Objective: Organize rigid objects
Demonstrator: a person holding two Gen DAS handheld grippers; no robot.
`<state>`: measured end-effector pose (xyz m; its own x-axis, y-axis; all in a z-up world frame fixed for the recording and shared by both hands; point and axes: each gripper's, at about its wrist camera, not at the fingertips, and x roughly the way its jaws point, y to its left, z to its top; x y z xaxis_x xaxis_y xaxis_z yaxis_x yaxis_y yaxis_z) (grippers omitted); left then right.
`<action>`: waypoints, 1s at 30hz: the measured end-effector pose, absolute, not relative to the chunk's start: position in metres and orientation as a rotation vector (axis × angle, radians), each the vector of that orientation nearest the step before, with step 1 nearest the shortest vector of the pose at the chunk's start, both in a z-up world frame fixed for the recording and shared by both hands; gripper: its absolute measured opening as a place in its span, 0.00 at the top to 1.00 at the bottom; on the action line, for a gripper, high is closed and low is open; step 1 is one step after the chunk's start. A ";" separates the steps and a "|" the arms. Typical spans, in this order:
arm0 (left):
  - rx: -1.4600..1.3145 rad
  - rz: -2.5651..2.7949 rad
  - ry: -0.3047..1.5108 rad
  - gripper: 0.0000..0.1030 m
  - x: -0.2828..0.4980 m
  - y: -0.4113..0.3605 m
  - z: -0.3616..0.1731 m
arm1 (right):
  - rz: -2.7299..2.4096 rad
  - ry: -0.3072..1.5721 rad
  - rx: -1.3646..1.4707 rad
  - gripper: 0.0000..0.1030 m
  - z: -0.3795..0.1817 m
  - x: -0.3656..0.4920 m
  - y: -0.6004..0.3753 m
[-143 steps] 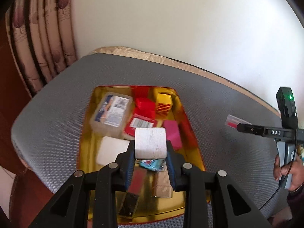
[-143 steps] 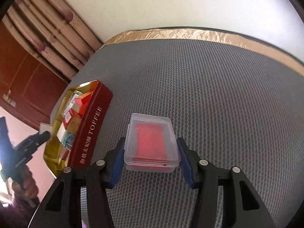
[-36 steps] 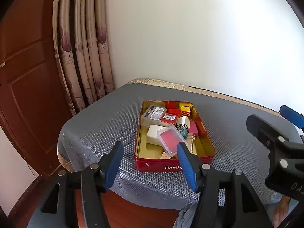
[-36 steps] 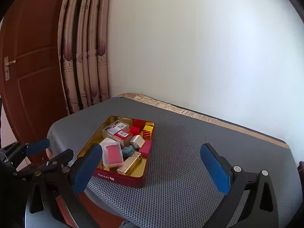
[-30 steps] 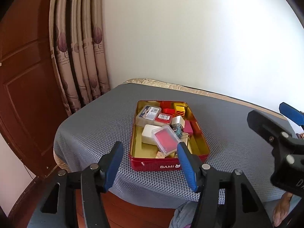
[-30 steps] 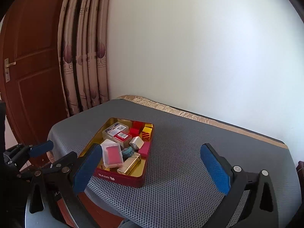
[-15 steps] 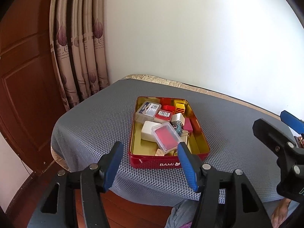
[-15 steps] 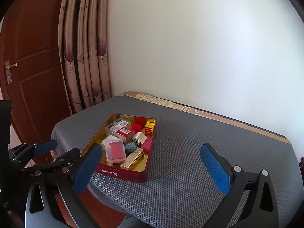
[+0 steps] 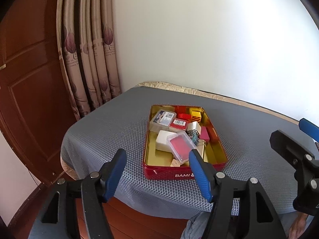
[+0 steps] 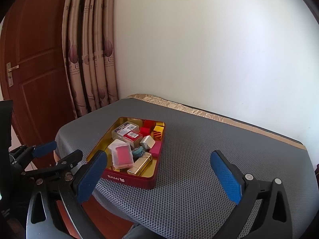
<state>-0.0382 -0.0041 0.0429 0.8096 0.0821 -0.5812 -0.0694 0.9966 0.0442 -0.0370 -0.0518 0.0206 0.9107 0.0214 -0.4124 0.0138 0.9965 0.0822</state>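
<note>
One red tin [image 9: 180, 173] holds roughly ten boxes.

Red tin [image 9: 165, 174] on grey mat, open, packed with small boxes; clear red-filled case [image 9: 181, 146] tilted on top.

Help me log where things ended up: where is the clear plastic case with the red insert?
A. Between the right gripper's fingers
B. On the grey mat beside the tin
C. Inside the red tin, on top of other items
C: the clear plastic case lies inside the red tin, resting on other items, and both grippers are empty.
</note>
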 end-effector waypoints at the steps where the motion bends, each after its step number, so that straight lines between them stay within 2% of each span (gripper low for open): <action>1: 0.023 0.087 0.612 0.35 -0.039 -0.004 0.044 | 0.005 0.425 0.084 0.00 0.021 -0.038 -0.052; 30: 0.035 0.064 0.664 0.31 -0.031 -0.006 0.035 | 0.036 0.462 0.117 0.00 0.012 -0.036 -0.053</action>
